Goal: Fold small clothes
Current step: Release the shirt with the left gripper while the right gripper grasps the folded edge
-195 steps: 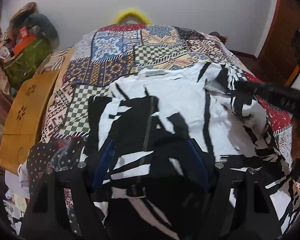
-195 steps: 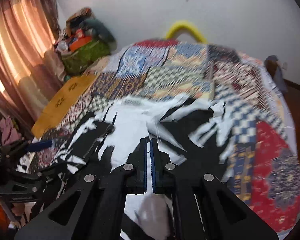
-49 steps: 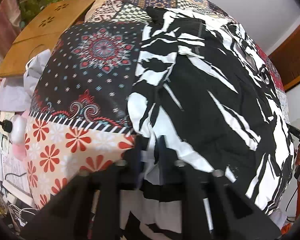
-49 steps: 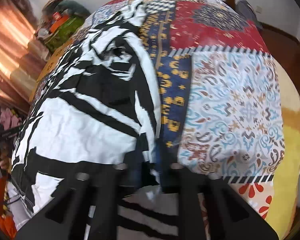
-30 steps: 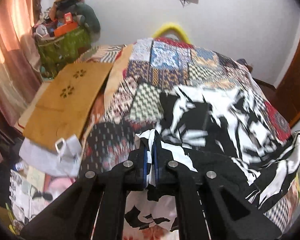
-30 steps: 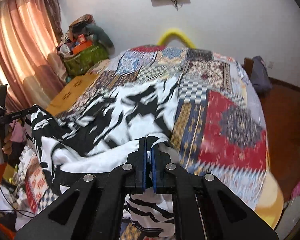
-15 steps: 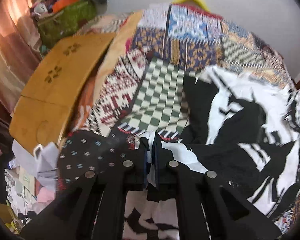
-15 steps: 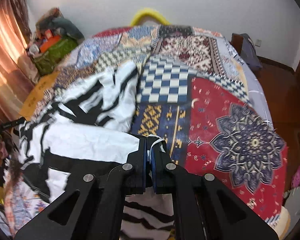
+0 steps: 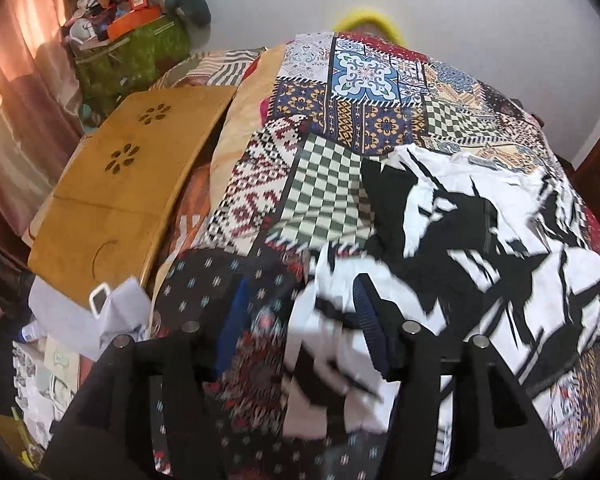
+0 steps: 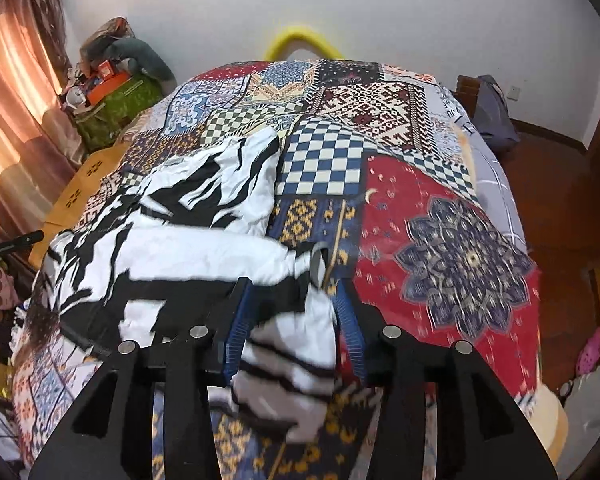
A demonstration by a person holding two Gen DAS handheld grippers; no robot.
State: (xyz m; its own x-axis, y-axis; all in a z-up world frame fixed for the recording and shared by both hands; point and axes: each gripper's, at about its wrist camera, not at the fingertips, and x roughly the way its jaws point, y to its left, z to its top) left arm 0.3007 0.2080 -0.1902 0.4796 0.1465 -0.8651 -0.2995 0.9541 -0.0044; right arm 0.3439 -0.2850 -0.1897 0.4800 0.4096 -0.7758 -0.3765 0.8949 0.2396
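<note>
A black-and-white patterned garment (image 9: 480, 240) lies spread on the patchwork bedspread (image 9: 360, 92). It also shows in the right wrist view (image 10: 204, 224). My left gripper (image 9: 300, 300) is open, its blue-padded fingers (image 9: 366, 312) apart over the garment's near left corner. My right gripper (image 10: 292, 300) is open too, its fingers (image 10: 346, 312) on either side of the garment's near right corner. The cloth between each pair of jaws is loose and blurred.
A wooden folding table (image 9: 116, 192) lies left of the bed, with a green bag of clutter (image 9: 132, 56) behind it. A curtain (image 10: 16, 92) hangs at the left. A wooden floor (image 10: 556, 184) and a grey bag (image 10: 496, 116) lie right of the bed.
Both grippers were shut on the garment's near corners half a second ago; now both have opened and the corners have dropped onto the bedspread.
</note>
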